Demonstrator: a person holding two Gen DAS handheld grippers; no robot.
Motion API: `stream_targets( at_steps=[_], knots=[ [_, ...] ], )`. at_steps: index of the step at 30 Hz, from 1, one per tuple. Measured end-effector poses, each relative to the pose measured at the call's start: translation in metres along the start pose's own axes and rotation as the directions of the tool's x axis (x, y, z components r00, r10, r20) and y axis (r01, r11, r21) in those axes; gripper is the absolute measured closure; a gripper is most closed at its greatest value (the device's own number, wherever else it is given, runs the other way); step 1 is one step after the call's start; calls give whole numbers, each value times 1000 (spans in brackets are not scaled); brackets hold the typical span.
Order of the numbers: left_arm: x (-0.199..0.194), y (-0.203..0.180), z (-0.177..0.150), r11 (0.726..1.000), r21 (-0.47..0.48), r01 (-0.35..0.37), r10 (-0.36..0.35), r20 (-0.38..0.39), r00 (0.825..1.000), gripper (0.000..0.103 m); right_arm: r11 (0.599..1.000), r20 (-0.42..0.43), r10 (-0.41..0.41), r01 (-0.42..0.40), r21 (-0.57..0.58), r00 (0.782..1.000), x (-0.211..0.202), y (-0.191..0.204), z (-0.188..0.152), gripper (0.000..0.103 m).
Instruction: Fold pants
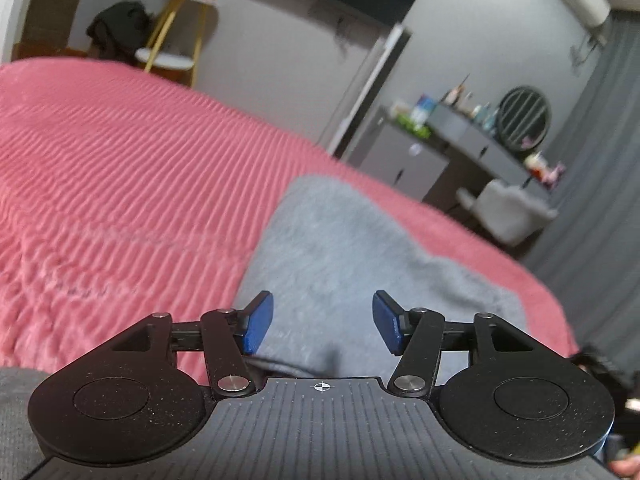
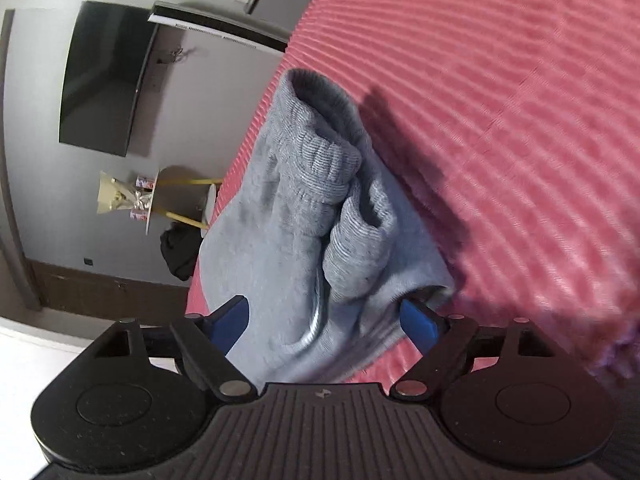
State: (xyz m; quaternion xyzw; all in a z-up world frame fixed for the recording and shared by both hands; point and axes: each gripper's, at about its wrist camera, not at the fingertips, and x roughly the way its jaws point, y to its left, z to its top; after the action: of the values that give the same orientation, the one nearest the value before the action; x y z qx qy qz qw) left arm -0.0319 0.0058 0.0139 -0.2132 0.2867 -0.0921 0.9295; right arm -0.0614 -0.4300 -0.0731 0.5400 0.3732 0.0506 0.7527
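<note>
Grey sweatpants [image 1: 340, 248] lie folded into a bundle on the pink ribbed bedspread [image 1: 140, 168]. My left gripper [image 1: 322, 322] is open and empty, just above the near part of the bundle. In the right wrist view the pants [image 2: 280, 240] show their ribbed leg cuffs [image 2: 332, 168] stacked on top. My right gripper [image 2: 328, 320] is open, its blue fingers [image 2: 418, 320] on either side of the near edge of the pants, not closed on them.
The bedspread also shows in the right wrist view [image 2: 520, 120]. Beyond the bed stand a grey dresser [image 1: 440, 148] with a round mirror, a white chair [image 1: 508, 212], a gold-legged side table [image 1: 176, 32] and a wall TV [image 2: 104, 80]. Grey curtains [image 1: 600, 160] hang at right.
</note>
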Motion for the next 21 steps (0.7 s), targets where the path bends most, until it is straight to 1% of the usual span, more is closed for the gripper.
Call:
stream_targets(
  at_steps=[1,2,3,5,6,7,8,9,10,11,12,13,14,15,16,17,18,20,21],
  knots=[
    [0,-1,0,1000,4,5,-5,9,1000,27,1000,5,26,-26,17,1000,7,-2,-1,19],
    [2,-1,0,1000,4,1,-1,5,1000,25,998,11,48,-48,36,999,13,-4,-2,18],
    [7,0,-2,1000,-2,2,-2,-14,1000,25,996,24,65,-66,57,998,19,-7,-3,17],
    [21,2,-9,1000,-9,15,-16,-91,996,25,995,56,67,-71,77,996,20,-12,-1,17],
    [29,3,-13,1000,-1,4,-4,-124,992,25,994,88,49,-57,91,995,17,-14,1,22],
    [38,2,-18,999,30,-26,30,-153,988,25,994,141,8,-23,103,990,10,-16,2,30],
    [45,2,-21,996,68,-61,72,-172,982,25,992,181,-22,-1,125,983,4,-19,3,34],
    [52,0,-24,988,111,-111,130,-183,974,24,985,185,-17,-15,171,983,2,-26,4,39],
    [58,-1,-25,975,145,-165,191,-184,964,22,978,184,-21,-18,207,983,1,-31,4,40],
    [61,-1,-26,968,157,-195,222,-180,958,19,978,178,-28,-10,210,984,0,-31,4,40],
    [62,1,-25,964,153,-219,244,-176,954,19,982,171,-35,2,189,985,-1,-29,4,40],
    [62,5,-23,965,124,-232,252,-182,951,19,987,165,-50,24,157,985,-2,-23,3,40],
    [61,9,-22,969,90,-230,244,-189,951,19,991,158,-64,44,127,985,-2,-16,3,39],
    [59,15,-20,972,51,-229,235,-196,952,19,994,150,-75,61,96,986,-2,-10,2,35],
    [56,21,-17,973,8,-230,227,-198,954,19,995,146,-82,73,66,986,-5,-4,2,27],
    [53,26,-15,973,-26,-228,219,-191,957,21,997,144,-81,77,33,986,-10,2,1,23],
    [50,33,-11,971,-65,-229,214,-183,960,21,996,151,-88,89,-1,985,-17,6,0,17],
    [46,42,-4,967,-129,-221,200,-156,967,21,989,211,-104,125,-85,972,-31,19,1,16],
    [47,46,-1,968,-142,-205,185,-144,972,21,984,230,-95,126,-127,968,-36,24,4,12]
  ],
)
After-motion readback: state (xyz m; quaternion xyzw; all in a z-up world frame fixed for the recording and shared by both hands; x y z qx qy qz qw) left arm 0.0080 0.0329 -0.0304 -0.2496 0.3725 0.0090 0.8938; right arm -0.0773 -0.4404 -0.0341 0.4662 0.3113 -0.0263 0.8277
